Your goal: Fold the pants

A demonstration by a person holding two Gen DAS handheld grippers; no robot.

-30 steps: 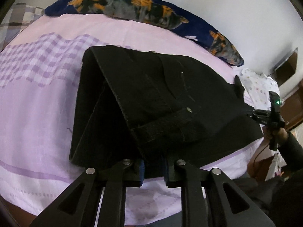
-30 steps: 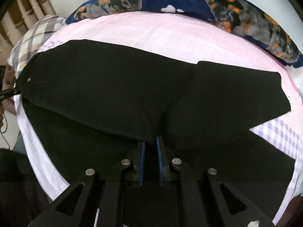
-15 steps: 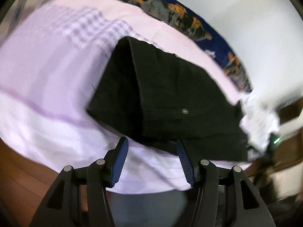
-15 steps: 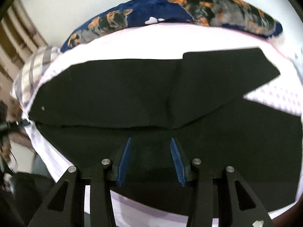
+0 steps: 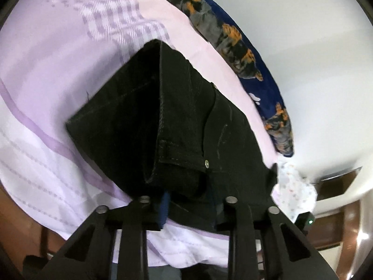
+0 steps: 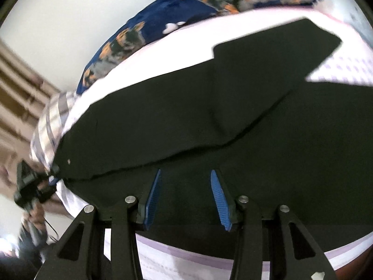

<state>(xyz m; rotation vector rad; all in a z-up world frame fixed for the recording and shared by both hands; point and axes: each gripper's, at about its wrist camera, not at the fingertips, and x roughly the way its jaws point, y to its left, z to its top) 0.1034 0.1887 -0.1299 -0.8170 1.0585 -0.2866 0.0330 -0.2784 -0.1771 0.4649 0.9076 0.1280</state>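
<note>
On the lilac bedsheet point(image 5: 42, 107) lie the half-folded black denim pants point(image 5: 186, 116); left gripper point(image 5: 190, 204) closing onto their waistband; right gripper point(image 6: 186, 196) opening, empty; next fold probably needs both regripped.

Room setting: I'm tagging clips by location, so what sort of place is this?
Most likely a bedroom. The black pants lie on a bed with a pale purple checked sheet, a dark blue patterned pillow runs along the white wall, and a plaid pillow sits at one end.
</note>
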